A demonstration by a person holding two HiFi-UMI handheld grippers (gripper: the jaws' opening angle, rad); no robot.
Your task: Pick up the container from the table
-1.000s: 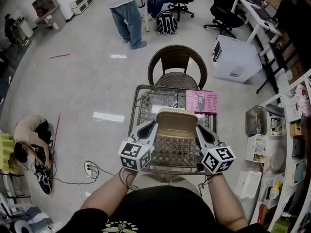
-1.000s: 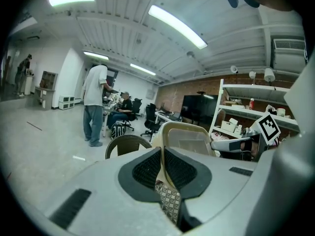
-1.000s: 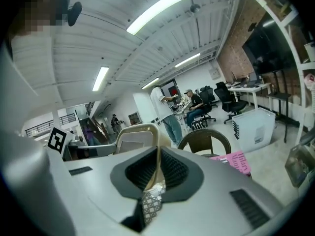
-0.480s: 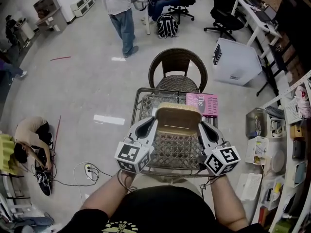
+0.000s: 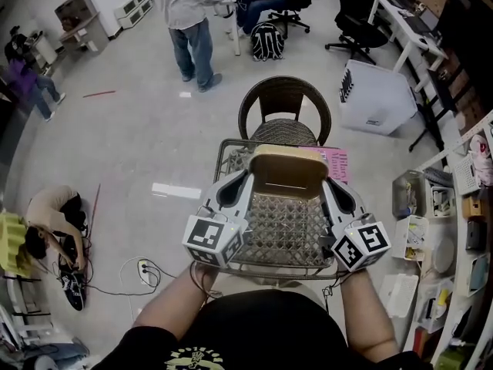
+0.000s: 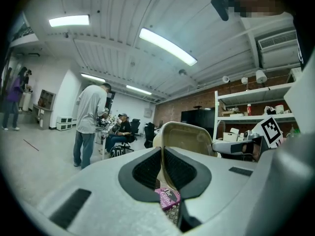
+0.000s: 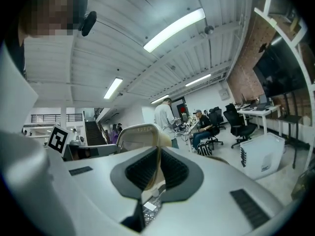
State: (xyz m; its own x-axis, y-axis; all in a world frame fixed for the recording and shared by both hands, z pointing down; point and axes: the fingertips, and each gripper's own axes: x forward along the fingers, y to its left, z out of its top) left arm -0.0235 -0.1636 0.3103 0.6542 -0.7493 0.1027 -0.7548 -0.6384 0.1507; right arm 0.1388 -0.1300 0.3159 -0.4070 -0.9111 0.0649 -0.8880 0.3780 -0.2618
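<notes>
I hold a tan, open-topped container [image 5: 289, 173] between both grippers, lifted above the wire-mesh table [image 5: 283, 241]. My left gripper [image 5: 242, 185] is shut on the container's left rim and my right gripper [image 5: 331, 186] is shut on its right rim. In the left gripper view the jaws [image 6: 162, 170] pinch the thin tan wall, and the container [image 6: 186, 137] rises behind them. The right gripper view shows the same pinch [image 7: 154, 172] on the container [image 7: 140, 133] from the other side.
A pink book [image 5: 339, 159] lies at the table's far right corner, partly covered by the container. A wicker chair [image 5: 283, 108] stands just beyond the table. A white box [image 5: 376, 95] sits on the floor, shelves [image 5: 454, 206] line the right, and a person [image 5: 186, 23] stands farther off.
Both grippers have carried the container upward and away from me. It now covers more of the pink book and the table's far edge.
</notes>
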